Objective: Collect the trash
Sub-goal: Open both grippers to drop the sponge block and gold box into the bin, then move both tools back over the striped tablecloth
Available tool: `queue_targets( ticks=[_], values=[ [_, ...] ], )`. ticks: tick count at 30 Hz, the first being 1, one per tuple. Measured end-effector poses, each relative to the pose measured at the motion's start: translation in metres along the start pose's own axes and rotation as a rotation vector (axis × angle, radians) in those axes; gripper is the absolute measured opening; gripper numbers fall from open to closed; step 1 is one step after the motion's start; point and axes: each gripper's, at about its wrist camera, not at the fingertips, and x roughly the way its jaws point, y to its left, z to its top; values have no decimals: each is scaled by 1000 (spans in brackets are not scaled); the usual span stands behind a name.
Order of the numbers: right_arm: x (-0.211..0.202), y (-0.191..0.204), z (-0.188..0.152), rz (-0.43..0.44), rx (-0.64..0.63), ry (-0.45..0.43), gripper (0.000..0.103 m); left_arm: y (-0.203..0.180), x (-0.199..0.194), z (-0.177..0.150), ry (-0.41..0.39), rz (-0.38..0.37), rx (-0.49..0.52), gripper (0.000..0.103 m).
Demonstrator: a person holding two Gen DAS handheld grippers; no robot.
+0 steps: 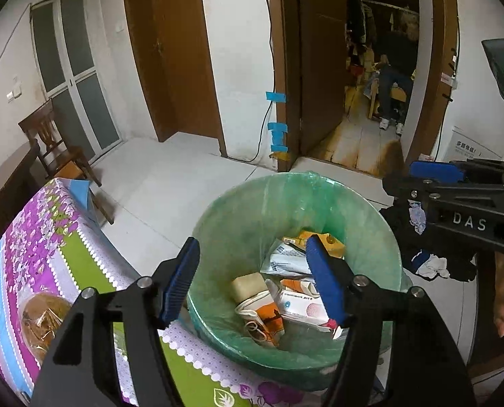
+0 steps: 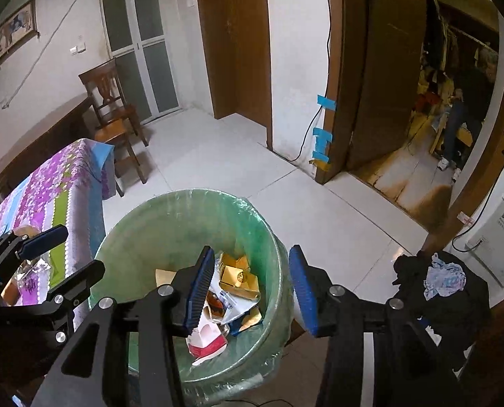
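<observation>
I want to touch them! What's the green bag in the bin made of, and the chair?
The green bag looks like thin, see-through plastic film: it is glossy, wrinkled, and folded over the bin's rim. The chair looks like brown, varnished wood, with a carved back and a shiny seat.

Worktop [image 1: 82,257] (floral cloth) carries a wrapped round pastry [image 1: 43,318]; white tiled floor [image 2: 218,166] holds bin [image 2: 150,224], wooden chair [image 2: 116,115].
</observation>
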Motion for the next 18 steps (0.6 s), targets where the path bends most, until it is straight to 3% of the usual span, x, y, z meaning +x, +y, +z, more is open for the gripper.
queue_targets(
  ticks=[18],
  values=[
    [-2, 2, -18, 15, 13, 5, 47, -4, -15, -7, -39, 99, 9, 63]
  ],
)
